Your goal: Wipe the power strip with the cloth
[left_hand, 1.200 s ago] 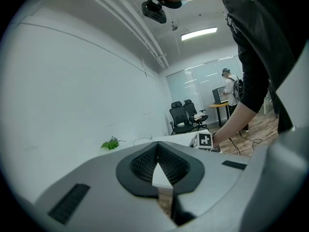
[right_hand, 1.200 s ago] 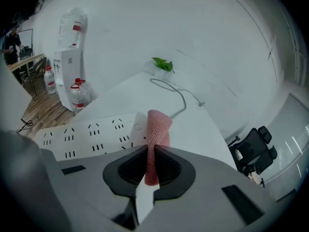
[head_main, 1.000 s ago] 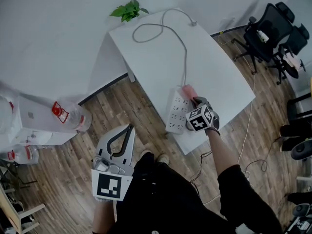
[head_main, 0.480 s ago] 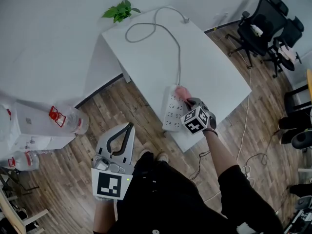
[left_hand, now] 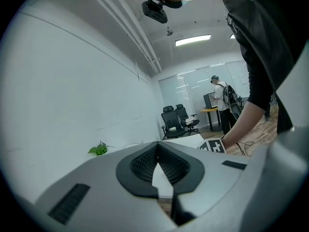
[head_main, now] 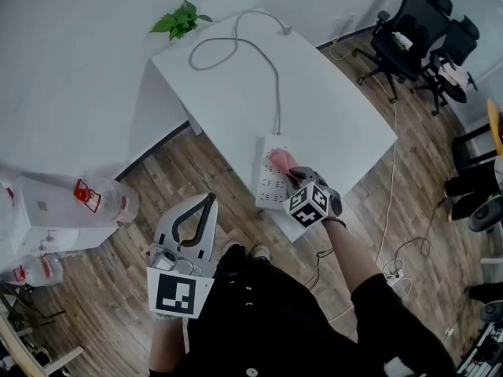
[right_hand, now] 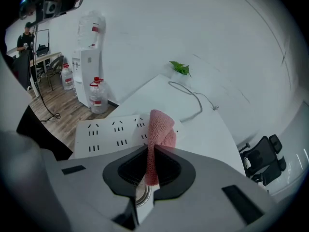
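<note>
A white power strip (head_main: 272, 176) lies near the front edge of the white table (head_main: 330, 108), its grey cable (head_main: 271, 69) running to the back. My right gripper (head_main: 292, 174) is shut on a pink cloth (head_main: 280, 160) that rests on the strip's right side. In the right gripper view the pink cloth (right_hand: 158, 139) hangs out of the right gripper (right_hand: 152, 151) over the power strip (right_hand: 113, 132). My left gripper (head_main: 206, 204) hangs low over the wooden floor, left of the table, shut with nothing in it; in its own view the left gripper (left_hand: 158, 151) points level across the room.
A green plant (head_main: 178, 20) stands at the table's back left corner. Water bottles (head_main: 102, 200) and a white dispenser (head_main: 47, 210) are on the floor at left. Black office chairs (head_main: 416, 30) stand at right. A loose cable (head_main: 393, 210) trails on the floor by the table.
The right gripper with the cloth has slid left and toward the back across the power strip. The left gripper has stayed where it was.
</note>
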A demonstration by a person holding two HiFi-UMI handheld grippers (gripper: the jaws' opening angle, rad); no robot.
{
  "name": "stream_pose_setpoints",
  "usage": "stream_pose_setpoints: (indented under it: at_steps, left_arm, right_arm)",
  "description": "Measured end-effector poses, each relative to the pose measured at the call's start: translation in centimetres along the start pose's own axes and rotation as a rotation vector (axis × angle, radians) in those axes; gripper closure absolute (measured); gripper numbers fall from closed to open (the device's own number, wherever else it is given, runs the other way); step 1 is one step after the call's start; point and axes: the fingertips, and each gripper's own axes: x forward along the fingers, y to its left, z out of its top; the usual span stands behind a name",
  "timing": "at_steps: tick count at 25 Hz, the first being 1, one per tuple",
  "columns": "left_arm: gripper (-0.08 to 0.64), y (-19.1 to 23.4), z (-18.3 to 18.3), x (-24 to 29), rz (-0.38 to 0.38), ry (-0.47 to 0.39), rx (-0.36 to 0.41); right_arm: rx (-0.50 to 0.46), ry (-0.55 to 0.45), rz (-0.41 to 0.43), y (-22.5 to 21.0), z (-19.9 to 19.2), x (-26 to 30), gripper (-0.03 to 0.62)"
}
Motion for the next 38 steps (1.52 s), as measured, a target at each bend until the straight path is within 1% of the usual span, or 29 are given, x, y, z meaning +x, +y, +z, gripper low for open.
stream_pose_setpoints:
  at_steps: [12, 20, 30, 34, 38]
  left_arm:
    - [0.546, -1.2, 0.6, 1.4, -0.071, -0.022, 0.002]
    - [0.546, -2.0, 1.3, 2.3, -0.125, -0.048, 0.007]
    - [0.546, -3.0, 1.8, 2.9, -0.178, -0.068, 0.024]
    - [0.546, -3.3, 1.9, 3.0, -0.189, -0.071, 0.019]
    - [0.546, -3.4, 2.2, 3.2, -0.198, -0.084, 0.019]
  right_arm:
    - [0.027, -0.006, 0.052, 4.0, -1.3, -2.4, 0.541]
    - [0.017, -0.001, 0.081, 6.8, -2.2, -4.2, 0.541]
    - [0.042, -0.001, 0.09, 10.0, -2.8, -5.9, 0.541]
    - [0.077, -0.001, 0.086, 10.6, -3.0, -6.0, 0.541]
    - [0.091, -0.002, 0.069, 10.4, -2.9, -6.2, 0.541]
